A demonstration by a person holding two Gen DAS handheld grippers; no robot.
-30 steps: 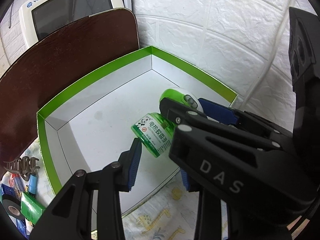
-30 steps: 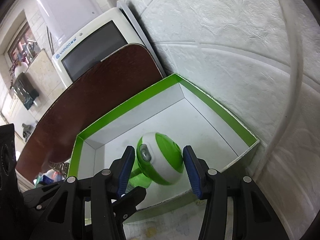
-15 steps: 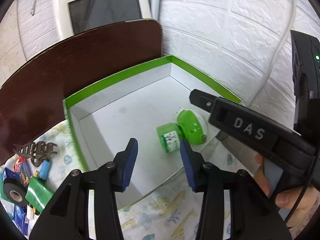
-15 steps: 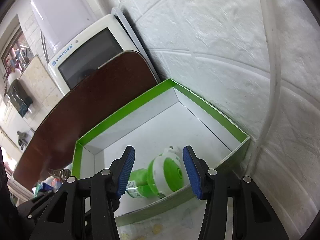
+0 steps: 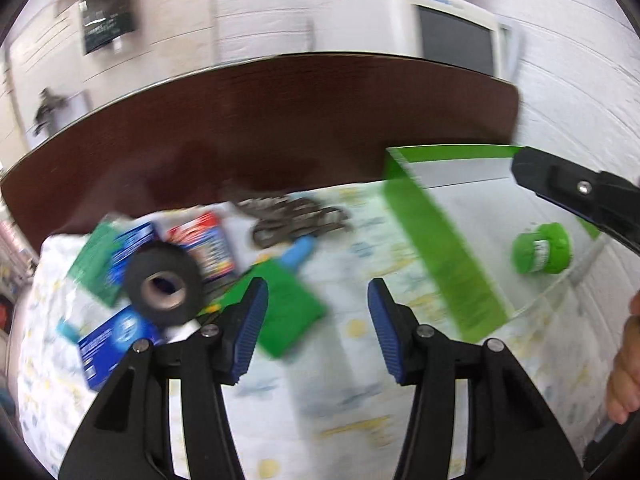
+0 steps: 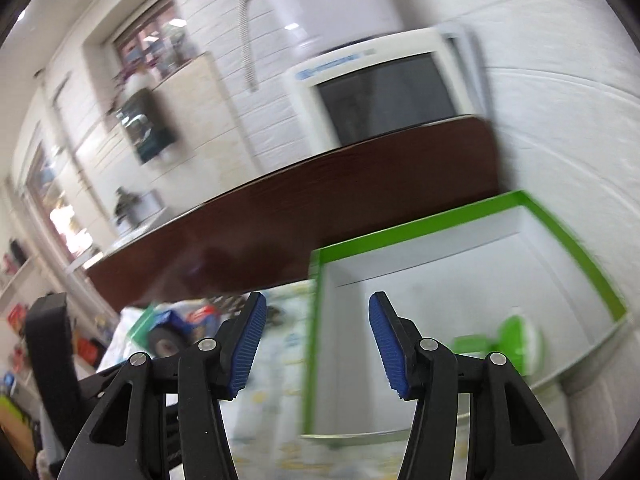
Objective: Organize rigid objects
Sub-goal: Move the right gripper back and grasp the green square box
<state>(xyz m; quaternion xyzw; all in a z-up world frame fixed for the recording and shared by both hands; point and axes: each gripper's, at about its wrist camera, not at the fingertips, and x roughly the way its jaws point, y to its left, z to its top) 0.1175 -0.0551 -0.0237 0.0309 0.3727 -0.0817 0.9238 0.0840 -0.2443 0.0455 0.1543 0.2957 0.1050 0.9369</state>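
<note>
A green and white mosquito repellent device (image 5: 542, 252) lies on its side inside the green-rimmed white box (image 5: 440, 236) at the right; it also shows in the right wrist view (image 6: 504, 344), in the box (image 6: 400, 236). My left gripper (image 5: 314, 320) is open and empty above the patterned cloth, left of the box. My right gripper (image 6: 316, 340) is open and empty, over the box's left wall. A pile of objects lies at the left: a black tape roll (image 5: 162, 284), blue boxes (image 5: 108, 344), a green box (image 5: 288, 308).
A dark brown board (image 5: 260, 128) stands behind the cloth and box. A white monitor (image 5: 432, 28) sits behind it against the white wall. A dark metal ornament (image 5: 296, 216) and a red and blue pack (image 5: 204, 244) lie by the pile. The right gripper's body (image 5: 580, 192) crosses the box.
Both grippers have pulled back and swung left, away from the box. The device stays lying in the box. The pile of objects has come into the left wrist view.
</note>
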